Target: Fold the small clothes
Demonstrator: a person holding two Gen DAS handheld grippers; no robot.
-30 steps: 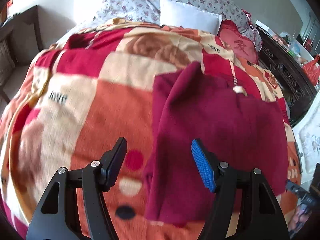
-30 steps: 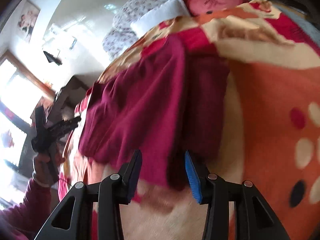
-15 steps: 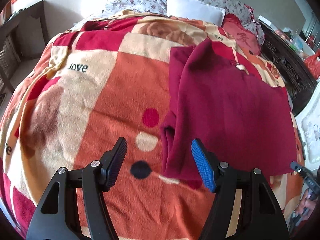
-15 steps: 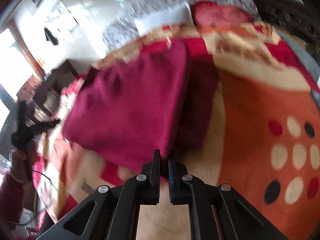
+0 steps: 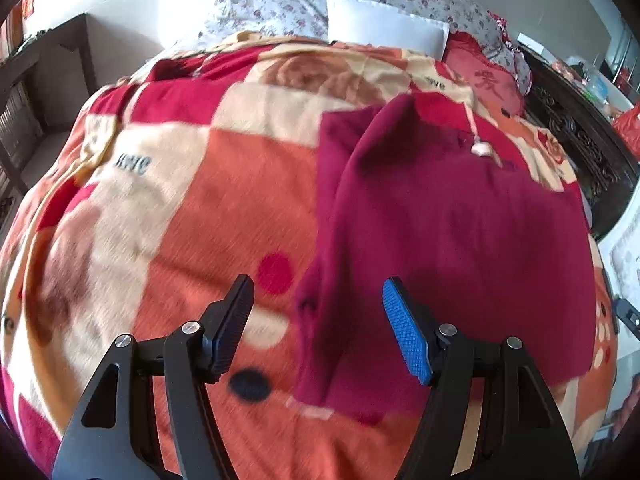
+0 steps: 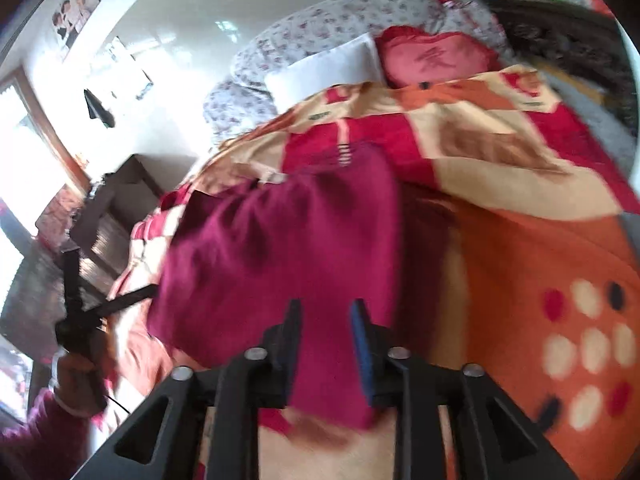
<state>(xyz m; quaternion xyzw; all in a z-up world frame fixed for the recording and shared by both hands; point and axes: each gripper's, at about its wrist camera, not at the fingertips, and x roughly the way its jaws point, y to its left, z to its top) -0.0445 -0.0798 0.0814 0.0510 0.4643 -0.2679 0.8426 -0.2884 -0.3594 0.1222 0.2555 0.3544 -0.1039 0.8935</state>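
A dark red garment point(image 5: 452, 240) lies spread on the patterned blanket point(image 5: 192, 208) of a bed, its folded near edge toward six o'clock in the left wrist view. The left claw point(image 5: 318, 328) hangs released above that edge, its fingers wide apart with nothing pressed between them. In the right wrist view, the right claw point(image 6: 325, 354) has just been opening after a clench; the garment's hem sits in the narrow gap, not clearly pinched. At eight o'clock a person's hand point(image 6: 78, 376) holds the left claw. A white pillow point(image 5: 384, 30) and a red cushion point(image 6: 436, 58) lie at twelve o'clock.
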